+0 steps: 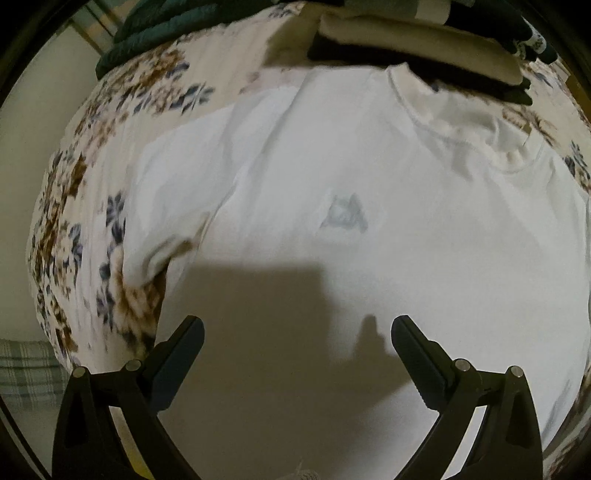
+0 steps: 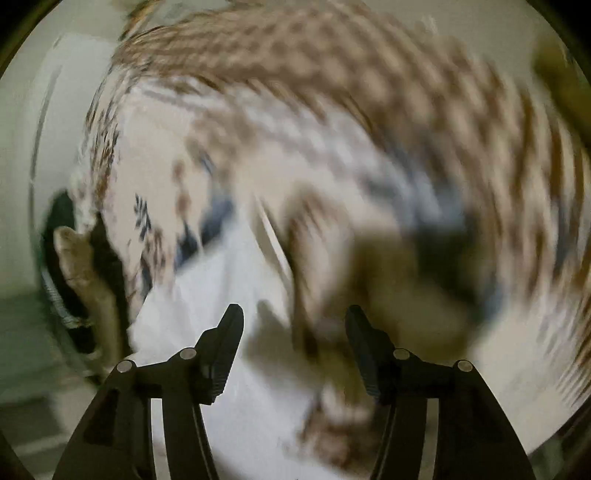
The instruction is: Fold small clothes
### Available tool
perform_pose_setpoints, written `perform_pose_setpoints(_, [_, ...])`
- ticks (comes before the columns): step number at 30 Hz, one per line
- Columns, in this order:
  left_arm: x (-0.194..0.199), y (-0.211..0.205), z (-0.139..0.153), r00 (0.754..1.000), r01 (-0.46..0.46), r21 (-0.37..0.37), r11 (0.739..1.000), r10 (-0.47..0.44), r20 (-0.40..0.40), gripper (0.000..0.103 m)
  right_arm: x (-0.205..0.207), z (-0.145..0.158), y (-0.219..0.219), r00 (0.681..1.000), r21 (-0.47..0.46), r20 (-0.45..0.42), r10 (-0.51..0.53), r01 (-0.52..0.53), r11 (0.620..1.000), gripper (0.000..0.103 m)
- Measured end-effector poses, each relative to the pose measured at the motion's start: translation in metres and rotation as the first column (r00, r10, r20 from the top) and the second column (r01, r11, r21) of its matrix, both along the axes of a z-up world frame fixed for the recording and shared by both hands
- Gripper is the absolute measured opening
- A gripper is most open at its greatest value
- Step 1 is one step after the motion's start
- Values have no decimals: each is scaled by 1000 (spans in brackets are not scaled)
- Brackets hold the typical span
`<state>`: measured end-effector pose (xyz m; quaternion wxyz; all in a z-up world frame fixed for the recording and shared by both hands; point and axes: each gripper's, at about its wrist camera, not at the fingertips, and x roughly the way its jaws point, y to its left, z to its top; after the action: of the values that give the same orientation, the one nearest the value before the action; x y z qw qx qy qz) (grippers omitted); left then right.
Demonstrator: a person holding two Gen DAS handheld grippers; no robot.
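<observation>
On a floral bedspread (image 1: 122, 122) a white T-shirt (image 1: 369, 184) is spread flat, collar toward the far edge, a faint grey print (image 1: 345, 216) seen on its chest. Beyond the collar a stack of folded clothes (image 1: 413, 59) — cream and black — is laid, with a dark green knit (image 1: 155, 33) beside it. The left gripper (image 1: 297, 334) is held over the shirt's lower part, jaws spread wide, nothing between them. In the heavily blurred right wrist view, the right gripper (image 2: 293, 325) is also seen parted and empty, above the shirt's edge (image 2: 207, 295) and the bedspread.
</observation>
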<state>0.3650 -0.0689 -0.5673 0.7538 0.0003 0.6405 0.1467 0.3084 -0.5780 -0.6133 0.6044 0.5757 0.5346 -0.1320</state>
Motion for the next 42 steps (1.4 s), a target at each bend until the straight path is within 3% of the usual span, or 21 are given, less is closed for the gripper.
perform_pose_setpoints(3, [-10,5,-5,1000,-6,-7,1000,6,-27,103,-39,-40,25,984,265,47,-170,151,952,66])
perform_pose_setpoints(5, [-14,5,-7,999,-5,-10,1000,5,-37,103,-41,-63,43,971,355,66,-229,192,915,66])
perform_pose_setpoints(7, [-16,4,-8,999,0,-11,1000,-1,-38,103,-32,-75,55,951,384,114,-289,226,895,66])
perform_pose_setpoints(9, [-16,1,-6,999,11,-13,1000,-12,-33,103,-21,-70,57,926,337,179,-333,260,905,64])
perform_pose_setpoints(11, [-15,-2,-4,999,21,-12,1000,-21,-24,103,-10,-50,52,913,230,247,-325,271,935,31])
perform_pose_setpoints(14, [-15,-7,-3,999,29,-15,999,-30,-20,103,-8,-9,40,913,36,306,-271,274,961,14])
perform_pose_setpoints(17, [-15,-8,-2,999,33,-17,999,-33,-16,103,-21,31,27,940,-185,295,-172,233,955,13])
perform_pose_setpoints(19, [-15,-9,-2,999,31,-17,999,-32,-17,103,-20,42,20,973,-292,214,-86,148,945,13])
perform_pose_setpoints(21, [-15,-8,-3,999,28,-20,999,-29,-20,103,-24,34,14,983,-246,165,-79,119,962,18])
perform_pose_setpoints(23, [-16,-7,-5,999,23,-23,999,-24,-26,103,-33,18,8,978,-117,158,-137,156,981,51])
perform_pose_setpoints(25, [-18,-5,-5,999,18,-22,1000,-19,-26,103,-50,5,8,960,-25,195,-202,211,977,64])
perform_pose_setpoints(31, [-22,7,-9,999,-1,-20,1000,1,-34,103,-28,-30,29,956,34,222,-194,191,981,65])
perform_pose_setpoints(33, [-22,11,-7,1000,-9,-16,1000,8,-28,103,-12,-26,38,956,-45,229,-185,200,979,54])
perform_pose_setpoints(34, [-23,15,-6,1000,-16,-13,1000,16,-24,103,-1,-21,44,960,-85,229,-161,185,979,26])
perform_pose_setpoints(35, [-23,18,-5,1000,-24,-12,1000,23,-21,103,8,-14,49,964,-129,232,-132,164,978,9])
perform_pose_setpoints(38, [-26,31,-3,998,-55,-10,998,55,-14,103,32,27,71,966,-308,257,1,81,948,4])
perform_pose_setpoints(41, [-32,48,0,996,-92,-6,996,92,-2,103,56,71,118,939,-529,224,261,-108,842,4])
perform_pose_setpoints(42, [-35,52,1,995,-101,-1,995,101,1,103,67,82,143,909,-598,188,373,-195,777,4])
